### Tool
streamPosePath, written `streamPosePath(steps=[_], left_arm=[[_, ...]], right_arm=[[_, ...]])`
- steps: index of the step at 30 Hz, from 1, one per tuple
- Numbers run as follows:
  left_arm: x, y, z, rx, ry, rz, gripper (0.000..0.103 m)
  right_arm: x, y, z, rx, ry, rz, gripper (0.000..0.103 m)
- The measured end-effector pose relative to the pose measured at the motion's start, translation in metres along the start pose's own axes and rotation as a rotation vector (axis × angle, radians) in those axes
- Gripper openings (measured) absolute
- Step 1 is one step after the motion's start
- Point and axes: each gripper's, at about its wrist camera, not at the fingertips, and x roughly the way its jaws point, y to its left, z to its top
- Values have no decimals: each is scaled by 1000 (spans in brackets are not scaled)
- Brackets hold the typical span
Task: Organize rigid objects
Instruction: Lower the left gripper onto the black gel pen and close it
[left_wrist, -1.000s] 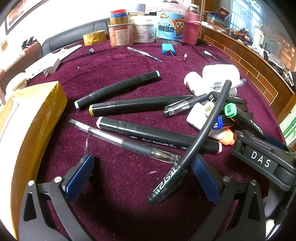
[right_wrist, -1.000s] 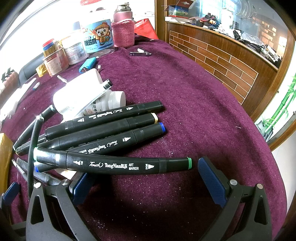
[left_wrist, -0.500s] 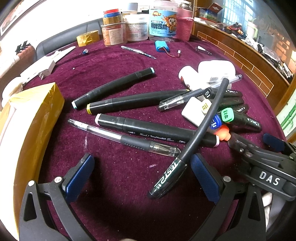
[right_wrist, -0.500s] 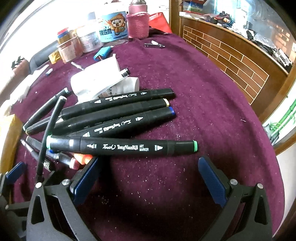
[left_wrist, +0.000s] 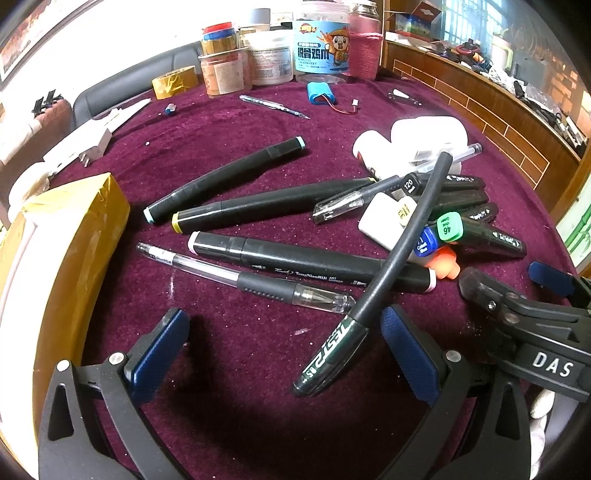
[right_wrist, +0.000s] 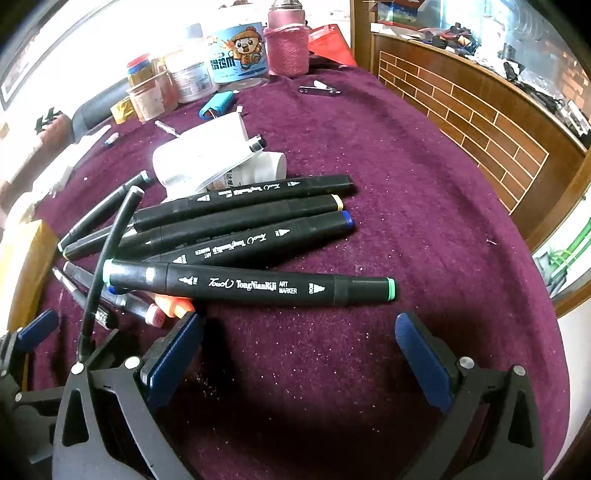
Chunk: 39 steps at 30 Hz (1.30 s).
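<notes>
Black art markers and pens lie scattered on a purple velvet table (left_wrist: 240, 122). My left gripper (left_wrist: 284, 347) is open and empty; a green-tipped pen (left_wrist: 384, 266) lies slanted between its fingers, near the right one. A clear gel pen (left_wrist: 240, 277) and a pink-capped marker (left_wrist: 310, 262) lie just ahead. My right gripper (right_wrist: 299, 350) is open and empty, just behind a green-capped marker (right_wrist: 251, 286). Three more markers (right_wrist: 240, 218) lie side by side beyond it. The right gripper shows in the left wrist view (left_wrist: 524, 325) at the right.
A yellow taped box (left_wrist: 62, 236) stands at the left. White bottles (right_wrist: 207, 158) lie behind the markers. Jars and tubs (left_wrist: 280, 55), a tape roll (left_wrist: 173, 81) and a blue battery pack (left_wrist: 321, 92) stand at the far edge. A wooden brick-pattern counter (right_wrist: 480, 122) borders the right.
Both grippers have drawn back a little from the pens, which now sit slightly farther ahead. Nothing was picked up; the pens and markers have not moved.
</notes>
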Motion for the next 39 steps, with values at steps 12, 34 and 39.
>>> streamPosePath(steps=[12, 34, 39], left_arm=[[0, 2, 1, -4, 4, -5, 103], [-76, 45, -14, -77, -241, -183, 96], [-68, 54, -15, -86, -159, -203, 96]], right_arm=[[-38, -14, -9, -34, -57, -108, 96], [-86, 24, 46, -27, -396, -179, 94], [-57, 12, 35, 24, -400, -181, 91]])
